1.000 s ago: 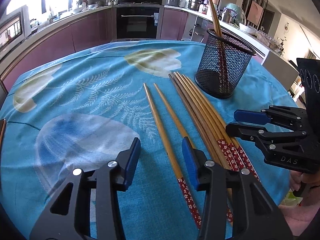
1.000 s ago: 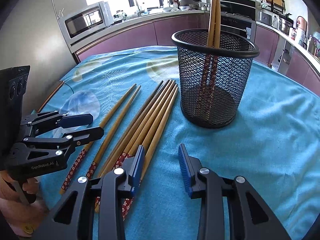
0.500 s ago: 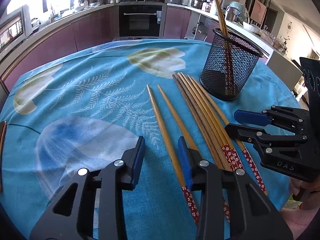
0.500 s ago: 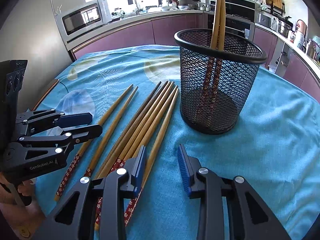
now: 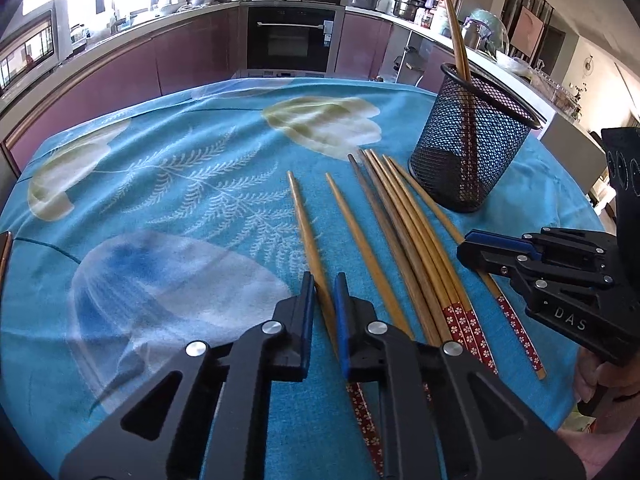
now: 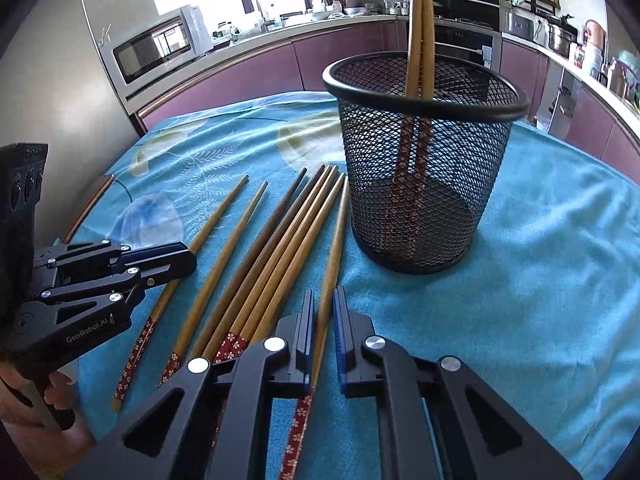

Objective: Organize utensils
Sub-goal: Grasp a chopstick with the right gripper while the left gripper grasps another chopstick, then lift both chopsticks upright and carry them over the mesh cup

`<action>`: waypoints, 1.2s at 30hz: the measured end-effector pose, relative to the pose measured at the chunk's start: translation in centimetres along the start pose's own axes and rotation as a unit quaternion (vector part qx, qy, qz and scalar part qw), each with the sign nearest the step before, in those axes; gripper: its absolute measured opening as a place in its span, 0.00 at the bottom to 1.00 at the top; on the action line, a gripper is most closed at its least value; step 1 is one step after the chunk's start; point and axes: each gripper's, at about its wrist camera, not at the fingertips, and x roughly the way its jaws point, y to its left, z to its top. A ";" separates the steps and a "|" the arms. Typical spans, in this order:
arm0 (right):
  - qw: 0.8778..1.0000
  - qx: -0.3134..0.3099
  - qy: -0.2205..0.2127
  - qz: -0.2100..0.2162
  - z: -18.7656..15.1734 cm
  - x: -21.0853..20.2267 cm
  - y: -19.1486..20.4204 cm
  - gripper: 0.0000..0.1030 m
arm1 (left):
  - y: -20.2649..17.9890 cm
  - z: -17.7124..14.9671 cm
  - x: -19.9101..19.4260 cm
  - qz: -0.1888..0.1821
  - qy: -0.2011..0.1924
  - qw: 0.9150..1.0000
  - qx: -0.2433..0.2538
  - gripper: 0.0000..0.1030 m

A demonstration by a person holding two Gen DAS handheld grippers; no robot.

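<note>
Several wooden chopsticks with red flowered ends lie on the blue cloth. My left gripper is shut on the leftmost chopstick, which still lies on the cloth. My right gripper is shut on the rightmost chopstick, the one nearest the holder. A bundle of chopsticks lies between them. A black mesh holder stands upright with two chopsticks in it; it also shows in the left wrist view. Each gripper shows in the other's view, the right and the left.
The round table's blue leaf-print cloth stretches left and back. Kitchen counters, an oven and a microwave ring the table. A wooden edge shows at the cloth's left rim.
Both grippers moved forward and closed: the left onto the leftmost chopstick, the right onto the rightmost one. Both were open before.
</note>
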 end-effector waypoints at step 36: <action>0.999 -0.002 0.010 0.046 -0.6 -0.5 0.0 0.06 | -0.8 -0.7 -0.4 -0.039 0.003 0.999 0.018 0.07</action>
